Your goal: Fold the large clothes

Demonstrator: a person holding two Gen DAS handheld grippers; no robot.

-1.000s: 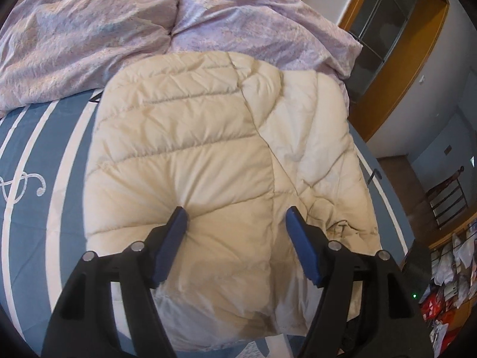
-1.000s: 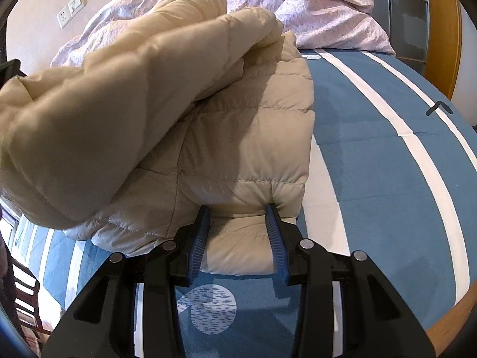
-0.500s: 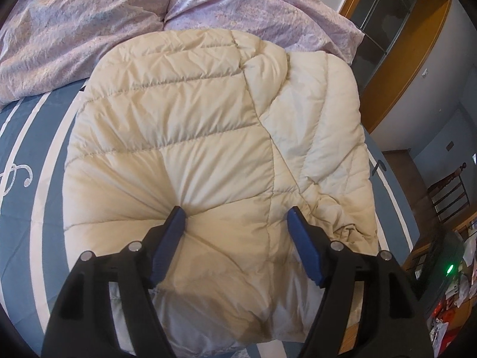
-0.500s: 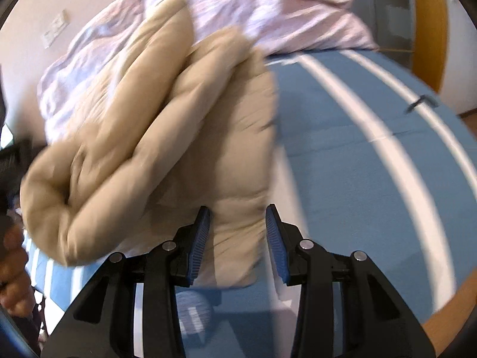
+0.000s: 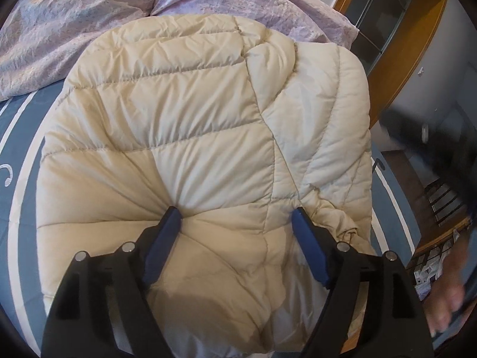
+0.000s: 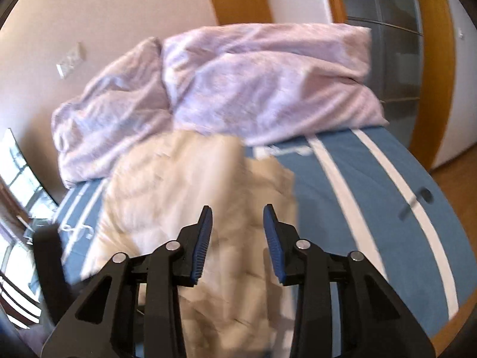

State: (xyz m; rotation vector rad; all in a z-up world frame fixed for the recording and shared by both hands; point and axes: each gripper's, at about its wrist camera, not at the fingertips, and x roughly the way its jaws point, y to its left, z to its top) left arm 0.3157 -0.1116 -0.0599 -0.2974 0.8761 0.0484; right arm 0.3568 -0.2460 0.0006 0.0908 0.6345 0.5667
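Two hand-held grippers, one to each view. Found the left hand-held gripper (image 5: pixel 236 212) released and spread wide, pitched steeply down onto the cream quilted jacket (image 5: pixel 193 119). Caught its jaws just in the course of opening, with a broad mound of jacket padding between them. Saw both blue fingertips (image 5: pixel 174 217) dug into the fabric, with creases fanning out from each, yet no pinch across the mound. Placed the jacket folded into a rounded block on the blue, white-striped bed (image 5: pixel 26 238), its far edge touching the lilac duvet (image 5: pixel 74 15) heaped at the far end. Made out a blurred bare hand (image 5: pixel 447 298) low at the right edge of that view.

Found the right hand-held gripper (image 6: pixel 238 209) lifted clear above the bed (image 6: pixel 357 194), tilted gently down toward the far end. Caught its jaws just in the course of closing, part-way apart and grasping nothing, the pads touching no cloth. Saw the jacket (image 6: pixel 179 185) smeared by blur beneath and left of it, near the duvet (image 6: pixel 253 83).
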